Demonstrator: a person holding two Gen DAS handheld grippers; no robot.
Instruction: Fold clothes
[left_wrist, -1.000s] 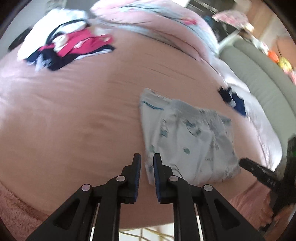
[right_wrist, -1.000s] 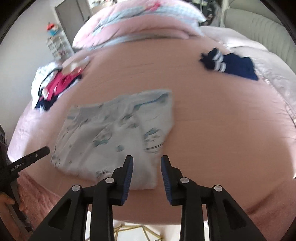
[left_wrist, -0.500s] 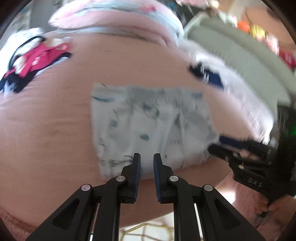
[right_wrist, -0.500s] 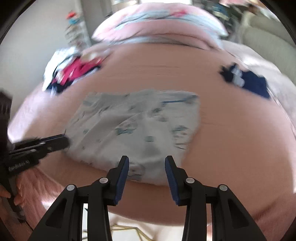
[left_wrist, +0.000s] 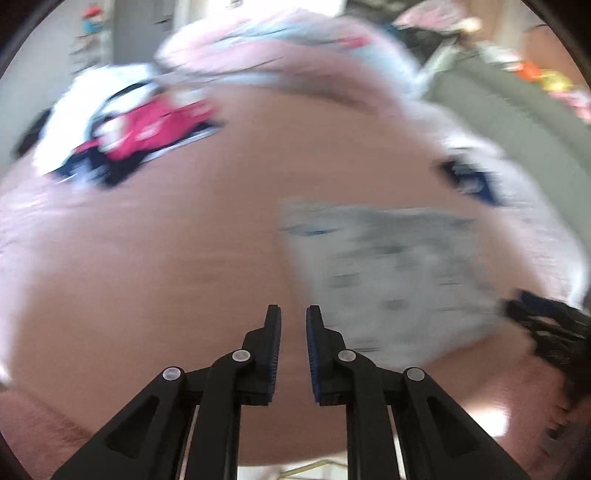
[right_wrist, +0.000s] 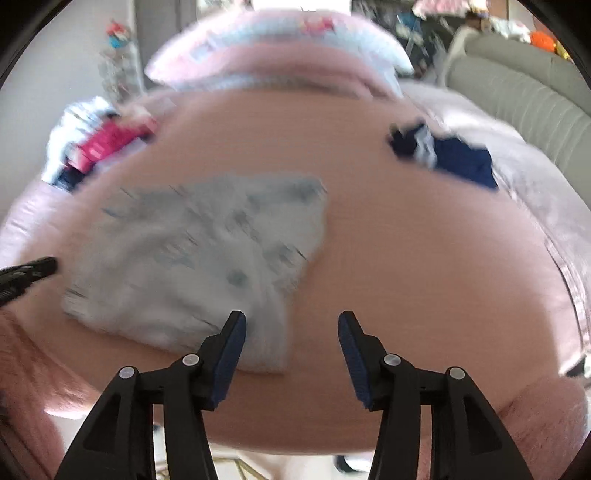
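Observation:
A pale grey printed garment (left_wrist: 388, 280) (right_wrist: 199, 254) lies folded flat on the pink bed (left_wrist: 147, 277), near its front edge. My left gripper (left_wrist: 293, 314) hovers over bare sheet just left of the garment, nearly shut with a narrow gap and nothing in it. My right gripper (right_wrist: 291, 317) hangs over the garment's near right corner, its jaws opening wide with nothing between them. Each gripper's tip shows in the other's view: the right gripper (left_wrist: 517, 306) at the garment's right edge, the left gripper (right_wrist: 44, 264) at its left edge. Both views are blurred.
A heap of white, pink and navy clothes (left_wrist: 129, 125) (right_wrist: 99, 144) sits at the bed's far left. A navy garment with white stripes (left_wrist: 469, 181) (right_wrist: 454, 155) lies far right. A pink and blue duvet (right_wrist: 277, 48) is bundled at the back, beside a grey-green padded headboard (right_wrist: 517, 92).
The right gripper's jaws have spread much wider. The left wrist view has swung left, so the garment now sits to the right of its fingers. The garment lies as before.

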